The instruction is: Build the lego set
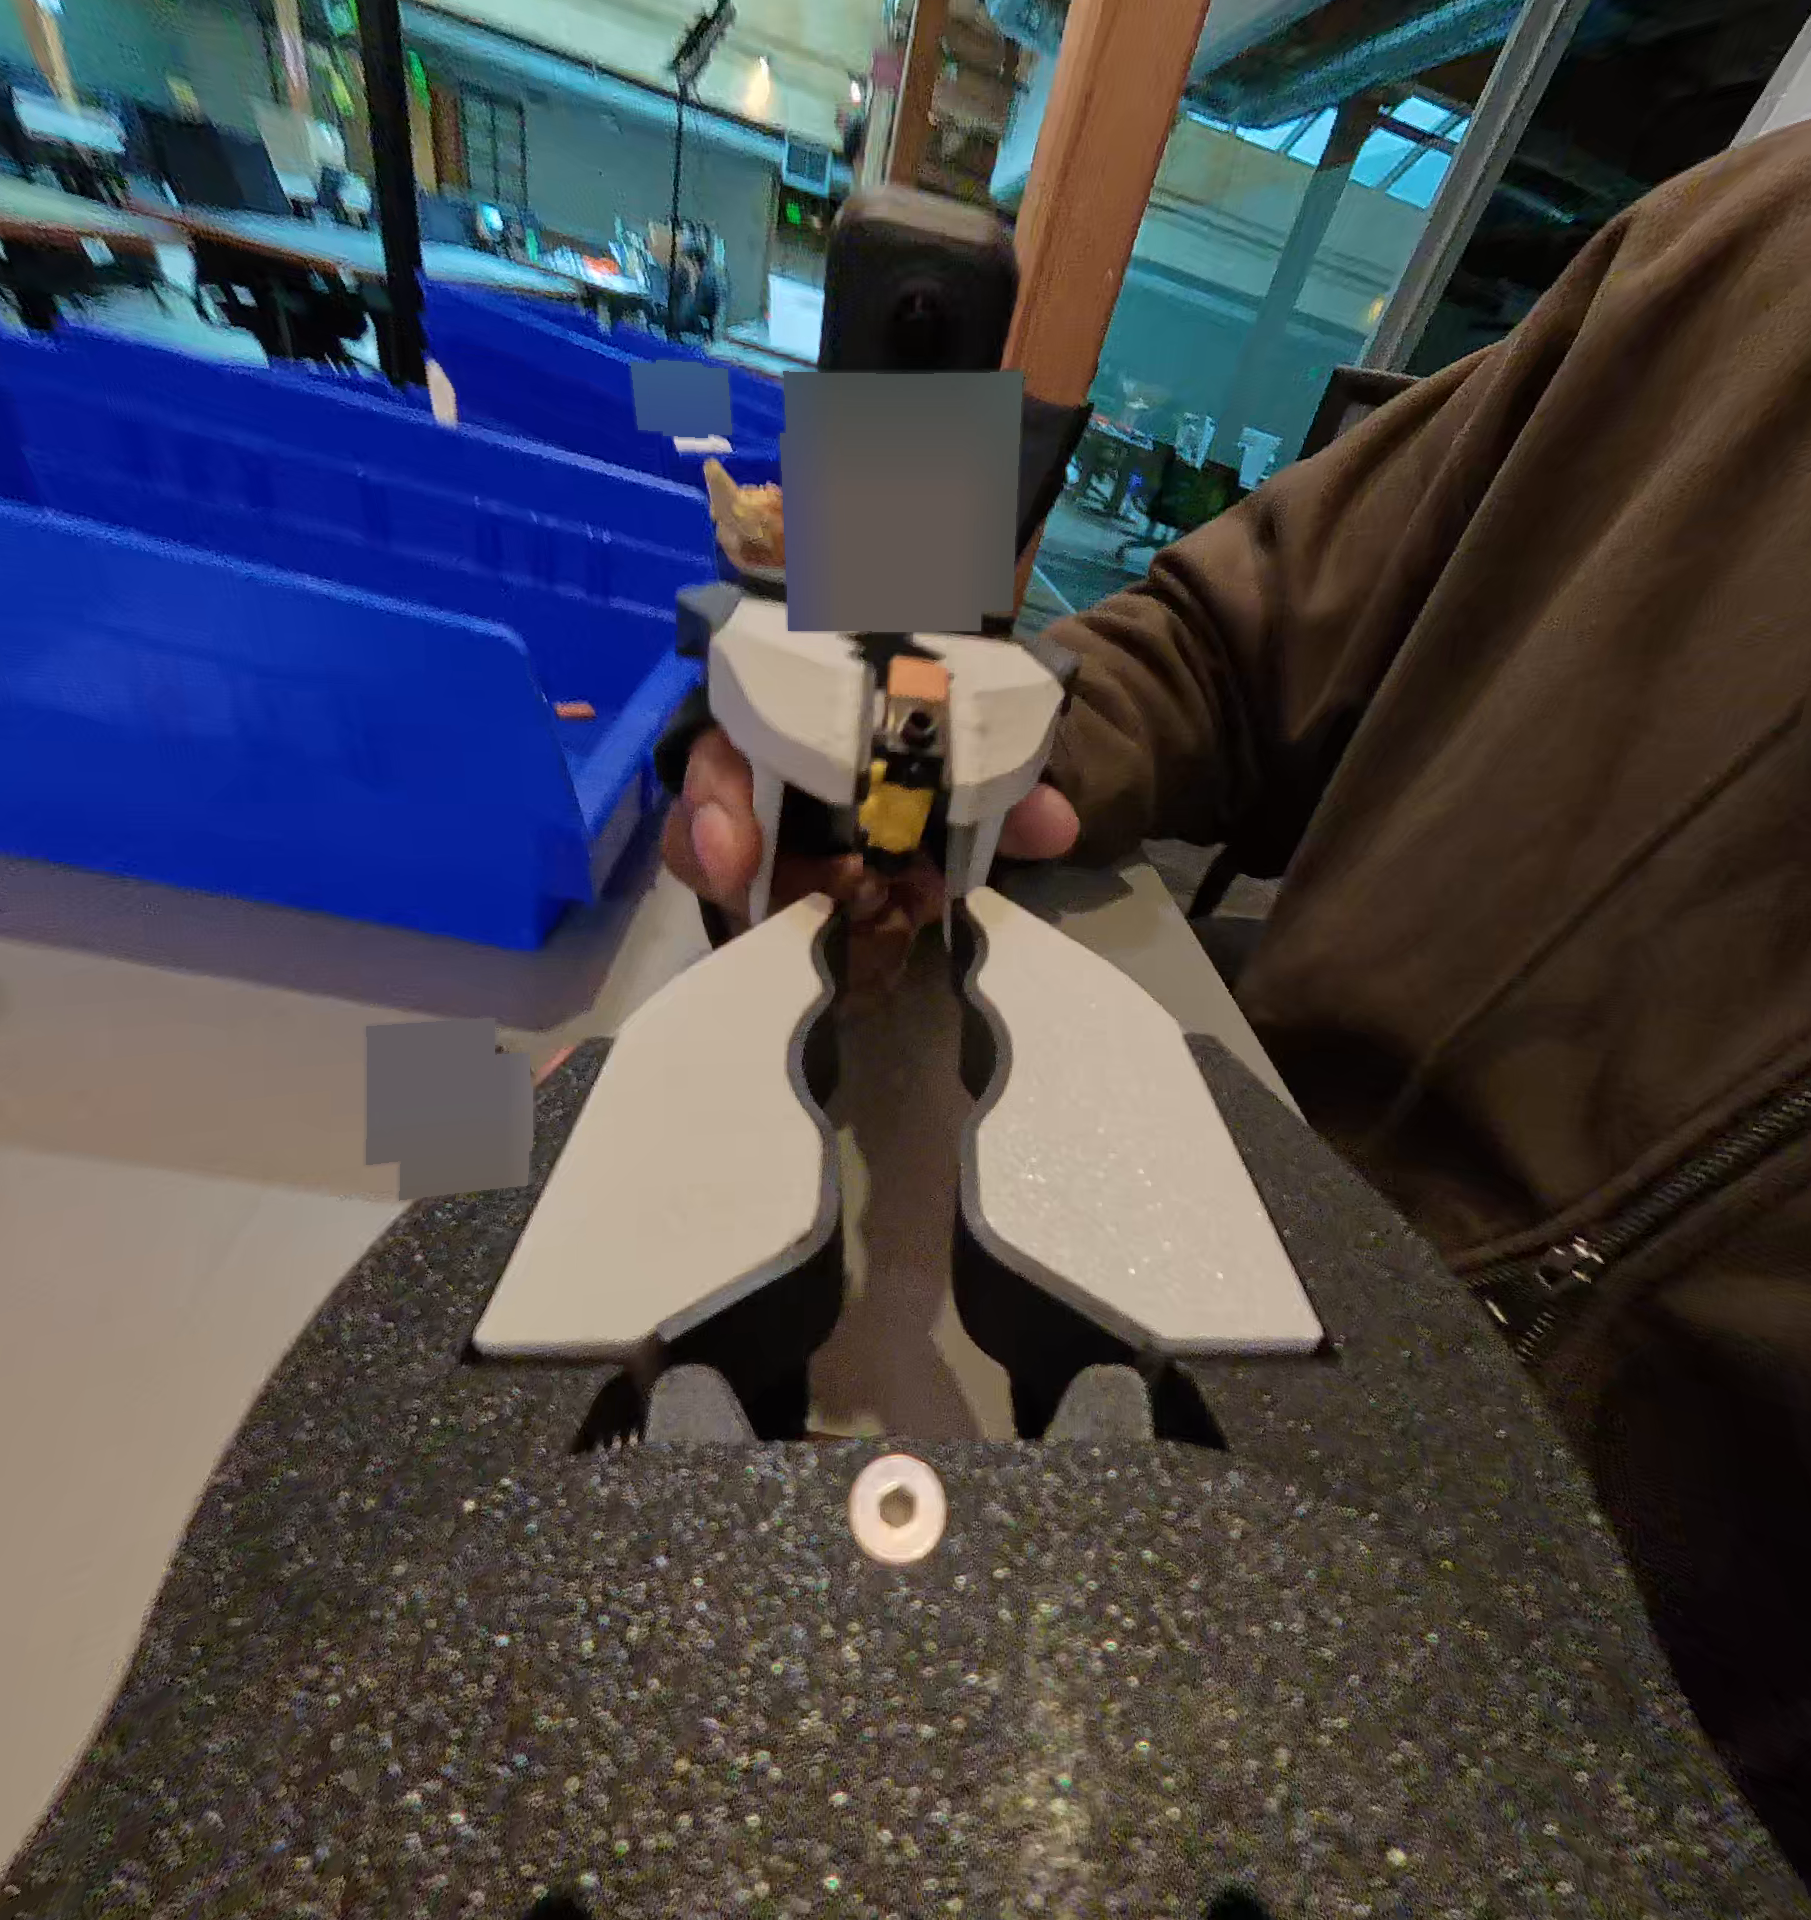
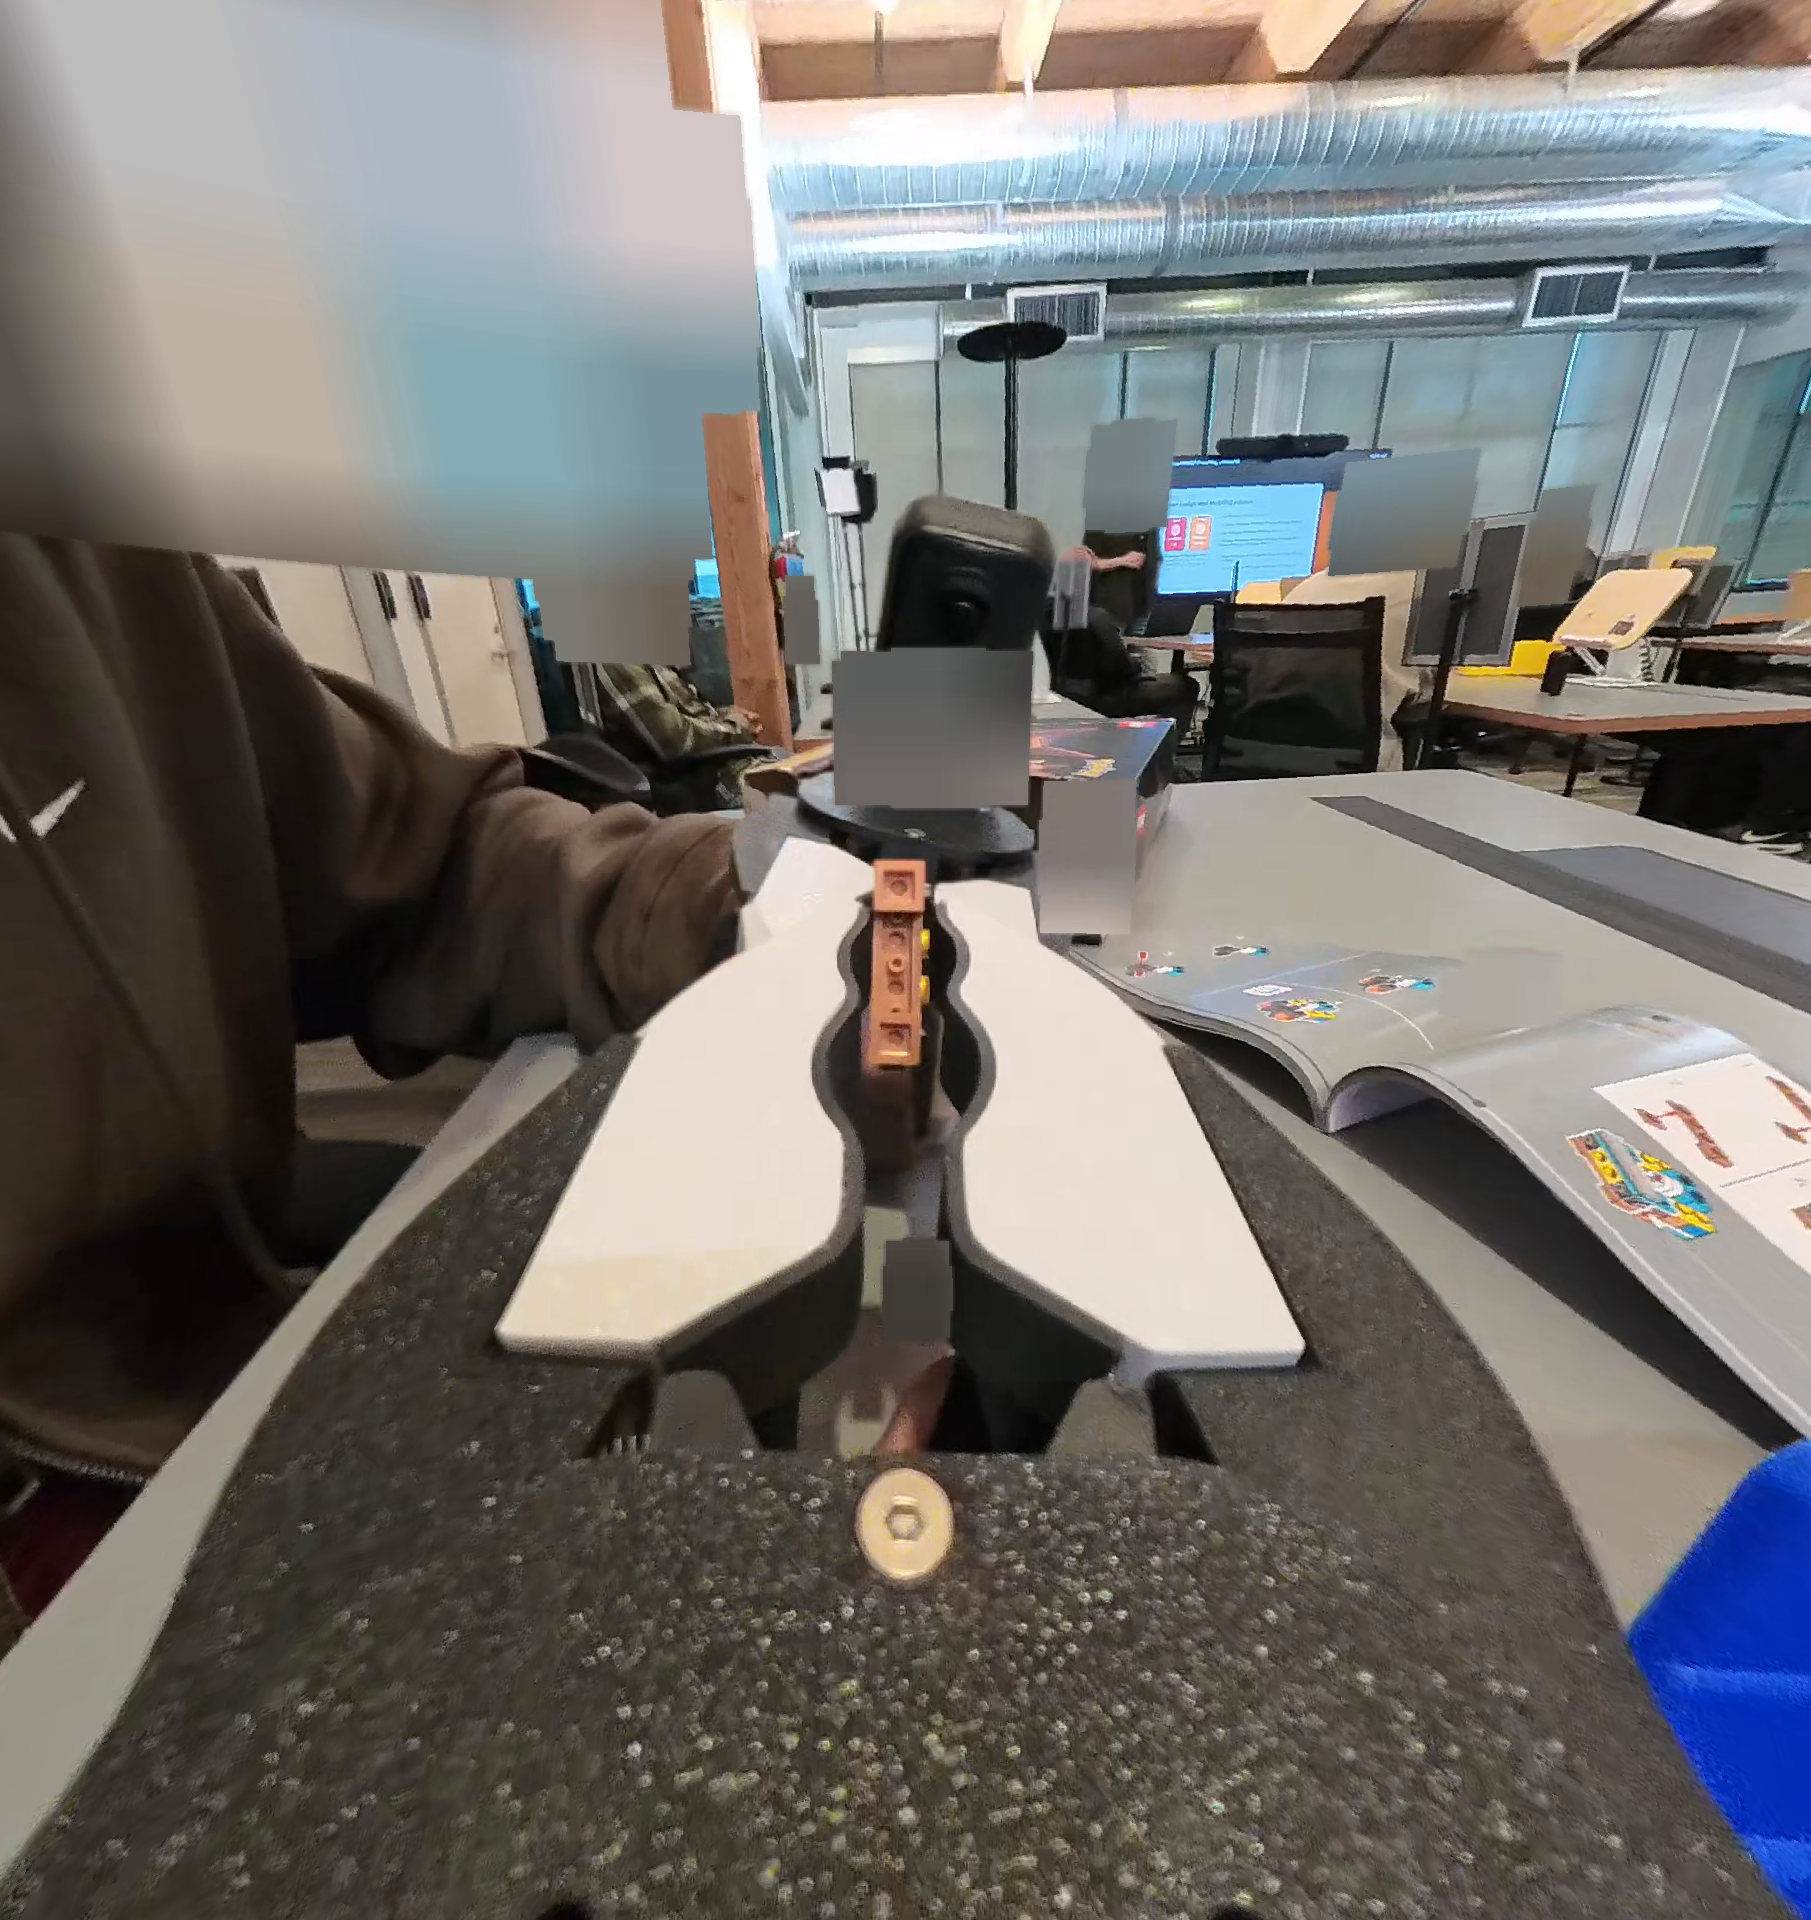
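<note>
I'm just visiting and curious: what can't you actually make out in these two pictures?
1. Lego assembly: its lower part, right wrist view, hidden between the right gripper fingers.
2. Blue bins: most contents, left wrist view, hidden by their walls and blur.
3. Instruction booklet: right wrist view, cut off by the right edge.
4. Person's hand: left wrist view, mostly behind the right gripper.

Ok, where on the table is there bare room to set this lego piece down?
Bare grey table lies beyond the open booklet, beside the box. Another bare patch fronts the blue bins. Between the two grippers it is crowded.
</note>
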Available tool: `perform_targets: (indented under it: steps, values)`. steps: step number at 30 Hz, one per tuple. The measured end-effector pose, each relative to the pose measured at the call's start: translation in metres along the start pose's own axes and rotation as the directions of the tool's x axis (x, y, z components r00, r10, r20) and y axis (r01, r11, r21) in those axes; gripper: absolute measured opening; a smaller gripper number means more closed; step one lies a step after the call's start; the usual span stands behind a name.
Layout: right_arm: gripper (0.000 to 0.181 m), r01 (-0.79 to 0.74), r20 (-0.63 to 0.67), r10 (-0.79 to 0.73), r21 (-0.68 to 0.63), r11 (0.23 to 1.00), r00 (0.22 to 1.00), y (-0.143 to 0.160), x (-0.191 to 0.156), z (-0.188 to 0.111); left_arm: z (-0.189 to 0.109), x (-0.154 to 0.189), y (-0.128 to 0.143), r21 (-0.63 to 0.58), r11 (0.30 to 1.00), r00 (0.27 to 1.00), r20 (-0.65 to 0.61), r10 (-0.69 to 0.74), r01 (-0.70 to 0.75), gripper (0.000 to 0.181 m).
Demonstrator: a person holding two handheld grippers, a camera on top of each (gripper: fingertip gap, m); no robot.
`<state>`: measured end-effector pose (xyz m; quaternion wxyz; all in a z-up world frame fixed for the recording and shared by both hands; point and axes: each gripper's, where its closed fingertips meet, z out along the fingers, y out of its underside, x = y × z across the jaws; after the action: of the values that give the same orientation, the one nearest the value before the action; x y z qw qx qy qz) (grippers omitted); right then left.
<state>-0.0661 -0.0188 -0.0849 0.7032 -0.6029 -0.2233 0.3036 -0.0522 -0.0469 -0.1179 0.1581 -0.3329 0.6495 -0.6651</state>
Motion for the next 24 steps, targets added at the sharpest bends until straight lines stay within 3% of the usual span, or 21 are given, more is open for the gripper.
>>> perform_targets:
  steps: [6, 8, 16, 20, 24]
  values:
    - [0.01, -0.07, -0.002, 0.07, 0.033, 0.997, 0.998, 0.0, 0.001, 0.005, 0.001, -0.004, -0.014, 0.084, 0.991, 0.992, 0.09, 0.092, -0.099, 0.021]
    - [0.01, -0.072, -0.008, 0.073, 0.042, 0.996, 0.997, -0.001, 0.002, 0.005, 0.0, -0.004, -0.017, 0.103, 0.988, 0.99, 0.102, 0.101, -0.112, 0.012]
    - [0.012, -0.056, -0.022, 0.057, 0.024, 0.998, 0.998, 0.001, 0.003, 0.003, -0.001, -0.006, -0.015, 0.058, 0.99, 0.984, 0.125, 0.124, -0.132, 0.01]
    - [0.022, -0.007, -0.037, 0.006, -0.023, 1.0, 0.999, 0.004, 0.006, 0.0, -0.005, -0.01, -0.009, -0.058, 0.989, 0.977, 0.156, 0.142, -0.134, 0.01]
    - [0.027, 0.125, -0.051, -0.135, -0.158, 0.979, 0.99, 0.017, 0.008, -0.004, -0.019, -0.024, 0.018, -0.337, 0.934, 0.951, 0.228, 0.206, -0.121, 0.01]
